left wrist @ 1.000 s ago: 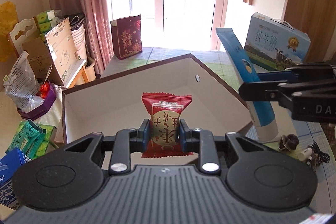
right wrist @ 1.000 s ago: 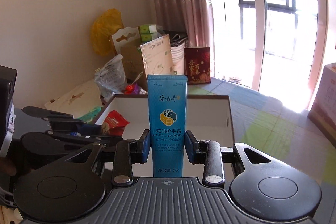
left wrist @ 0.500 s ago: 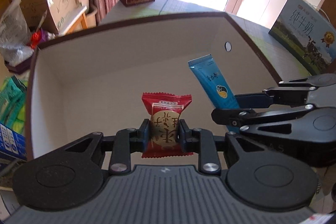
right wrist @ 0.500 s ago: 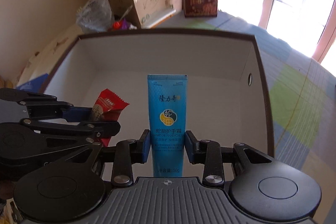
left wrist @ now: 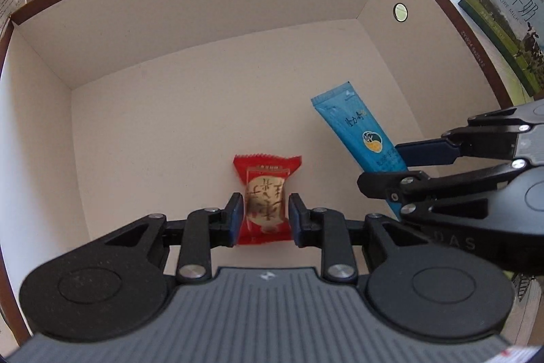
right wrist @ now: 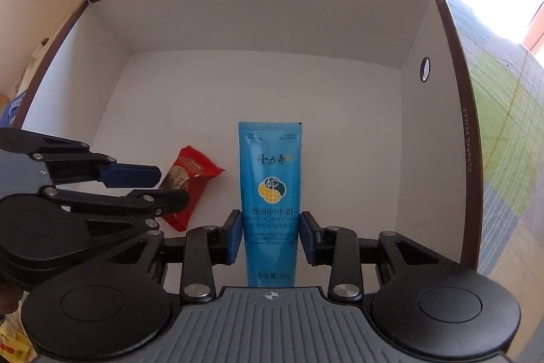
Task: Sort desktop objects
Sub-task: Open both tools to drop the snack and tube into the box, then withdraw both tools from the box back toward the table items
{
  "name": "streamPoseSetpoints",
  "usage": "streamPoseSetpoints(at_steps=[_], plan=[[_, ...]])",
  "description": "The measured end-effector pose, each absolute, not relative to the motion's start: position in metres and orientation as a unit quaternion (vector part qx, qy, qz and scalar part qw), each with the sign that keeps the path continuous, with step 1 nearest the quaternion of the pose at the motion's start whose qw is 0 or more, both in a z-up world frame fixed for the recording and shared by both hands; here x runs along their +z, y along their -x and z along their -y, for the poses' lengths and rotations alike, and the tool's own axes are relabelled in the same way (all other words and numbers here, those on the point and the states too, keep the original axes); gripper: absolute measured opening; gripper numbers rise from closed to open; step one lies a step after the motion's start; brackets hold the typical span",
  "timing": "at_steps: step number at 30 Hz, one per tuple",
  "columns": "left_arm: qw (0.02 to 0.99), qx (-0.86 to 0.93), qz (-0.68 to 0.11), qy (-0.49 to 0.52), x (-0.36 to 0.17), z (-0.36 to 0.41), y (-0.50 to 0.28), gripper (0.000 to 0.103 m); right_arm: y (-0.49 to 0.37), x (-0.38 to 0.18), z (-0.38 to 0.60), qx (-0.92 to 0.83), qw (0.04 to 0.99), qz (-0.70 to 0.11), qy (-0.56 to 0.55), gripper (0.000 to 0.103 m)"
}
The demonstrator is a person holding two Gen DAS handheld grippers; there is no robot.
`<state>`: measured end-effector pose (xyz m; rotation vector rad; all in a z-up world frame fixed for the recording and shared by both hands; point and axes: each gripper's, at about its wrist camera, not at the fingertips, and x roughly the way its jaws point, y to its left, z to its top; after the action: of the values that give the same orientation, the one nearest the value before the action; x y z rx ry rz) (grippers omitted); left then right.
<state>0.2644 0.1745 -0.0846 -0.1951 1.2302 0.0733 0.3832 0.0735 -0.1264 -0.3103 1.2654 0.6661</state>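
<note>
Both grippers reach down into an open box [left wrist: 210,9] with white inner walls and a dark brown rim, which fills most of each frame. In the left wrist view, the left gripper [left wrist: 266,220] sits at lower centre with its blue pads set on either side of a red snack packet [left wrist: 266,193]; a thin gap seems to show at each pad, so the grasp looks loosened, though this is hard to tell for certain. In the right wrist view, the right gripper [right wrist: 271,237] likewise brackets a blue hand cream tube [right wrist: 271,193] at lower centre, its pads standing slightly apart from the tube's sides. The tube appears at right of centre in the left view, with the packet just beside it to the left; both lie low over the box floor. A milk carton [left wrist: 503,22] stands outside the box at the upper right of the left view. The step in hand appears to be depositing both items in the box. The next move likely calls for spreading the jaws fully and lifting both grippers straight up, clear of the items and the rim.
</note>
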Motion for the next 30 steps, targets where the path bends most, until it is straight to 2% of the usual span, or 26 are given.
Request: streamPoseSetpoints(at_steps=[3,5,7,12,15,17,22,24,25,30], plan=[[0.814,0.041,-0.573,0.084,-0.084,-0.178,-0.263,0.041,-0.382,-0.128,-0.071,0.308,0.742,-0.578,0.142,0.033],[0.815,0.042,-0.572,0.084,-0.083,-0.18,-0.261,0.044,-0.383,-0.128,-0.068,0.307,0.743,-0.578,0.142,0.037],[0.815,0.046,-0.572,0.083,-0.083,-0.181,-0.26,0.048,-0.383,-0.128,-0.065,0.306,0.745,-0.573,0.148,0.046],[0.82,0.056,-0.565,0.075,-0.077,-0.183,-0.255,0.063,-0.377,-0.121,-0.054,0.304,0.755,-0.563,0.143,0.057],[0.823,0.067,-0.56,0.062,-0.073,-0.184,-0.252,0.07,-0.373,-0.115,-0.049,0.307,0.76,-0.555,0.14,0.069],[0.826,0.071,-0.557,0.053,-0.07,-0.184,-0.248,0.071,-0.356,-0.099,-0.049,0.307,0.767,-0.545,0.143,0.076],[0.833,0.086,-0.545,0.044,-0.063,-0.184,-0.248,0.081,-0.345,-0.086,-0.039,0.314,0.781,-0.525,0.128,0.084],[0.836,0.087,-0.54,0.045,-0.059,-0.186,-0.255,0.083,-0.339,-0.081,-0.04,0.307,0.792,-0.512,0.127,0.098],[0.837,0.087,-0.538,0.046,-0.057,-0.186,-0.253,0.083,-0.337,-0.079,-0.041,0.302,0.798,-0.505,0.13,0.101],[0.847,0.087,-0.523,0.043,-0.044,-0.182,-0.247,0.086,-0.324,-0.068,-0.039,0.3,0.81,-0.486,0.13,0.101]])
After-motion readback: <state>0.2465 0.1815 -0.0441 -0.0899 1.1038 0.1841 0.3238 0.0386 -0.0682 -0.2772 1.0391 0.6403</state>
